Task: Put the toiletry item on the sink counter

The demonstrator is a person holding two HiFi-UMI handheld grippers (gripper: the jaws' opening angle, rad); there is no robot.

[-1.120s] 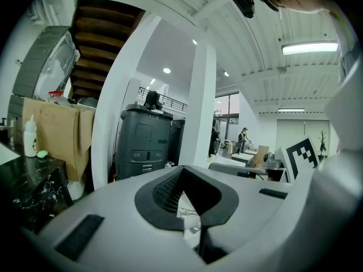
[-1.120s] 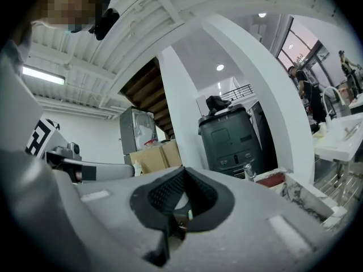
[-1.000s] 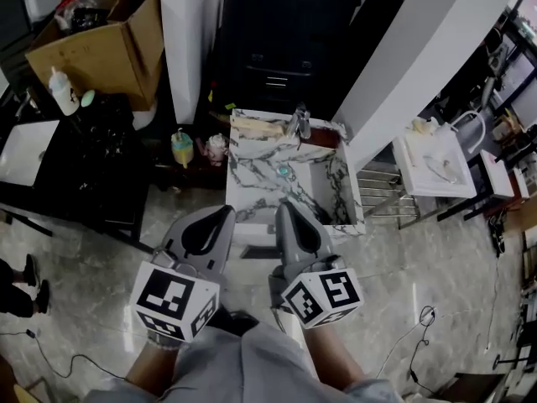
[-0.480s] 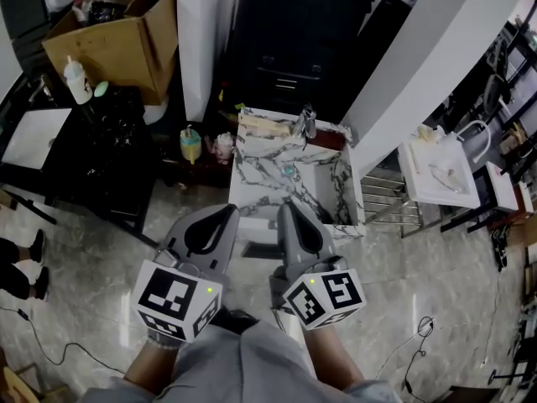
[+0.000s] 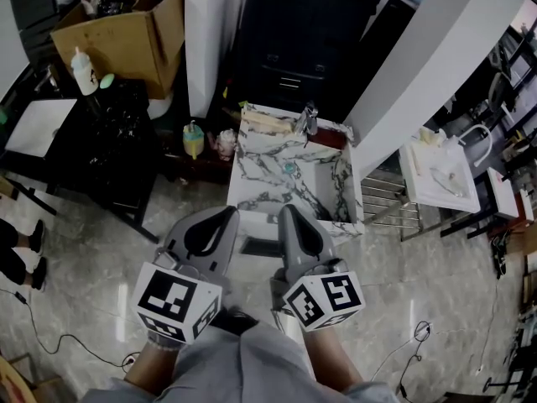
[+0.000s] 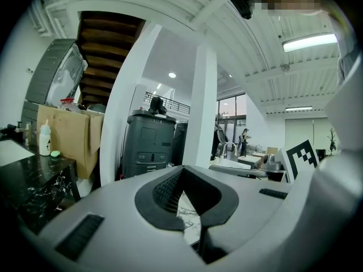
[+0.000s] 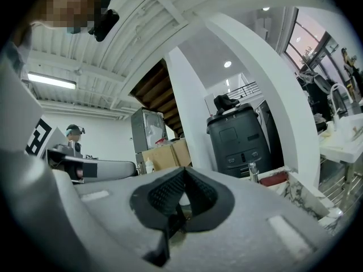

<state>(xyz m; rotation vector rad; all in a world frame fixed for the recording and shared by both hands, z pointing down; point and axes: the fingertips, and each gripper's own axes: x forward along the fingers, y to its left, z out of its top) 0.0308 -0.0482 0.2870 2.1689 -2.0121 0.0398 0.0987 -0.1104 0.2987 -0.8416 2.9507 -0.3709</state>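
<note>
Marble-patterned sink counter (image 5: 256, 193) stands just ahead of both grippers, faucet (image 5: 305, 121) at its far edge.

Left gripper (image 5: 227, 215): jaws pressed together, nothing between them. Right gripper (image 5: 287, 212): jaws likewise pressed together and empty. Both point roughly level toward the counter.

Candidate toiletry items: a small yellow bottle (image 5: 194, 139) with a greenish cap stands ahead and to the left of the left gripper, on a low dark ledge beside the counter, not on it. A white bottle (image 5: 82, 70) stands further left on a black table (image 5: 109, 154). Which one the task means cannot be settled. A pale oblong thing (image 5: 267, 122) lies along the counter's far edge, too small to name.

Assessment: neither bottle is on the counter. If one of them is the item, fetching and placing both remain; if the pale thing is the item, it already lies where required.
</note>
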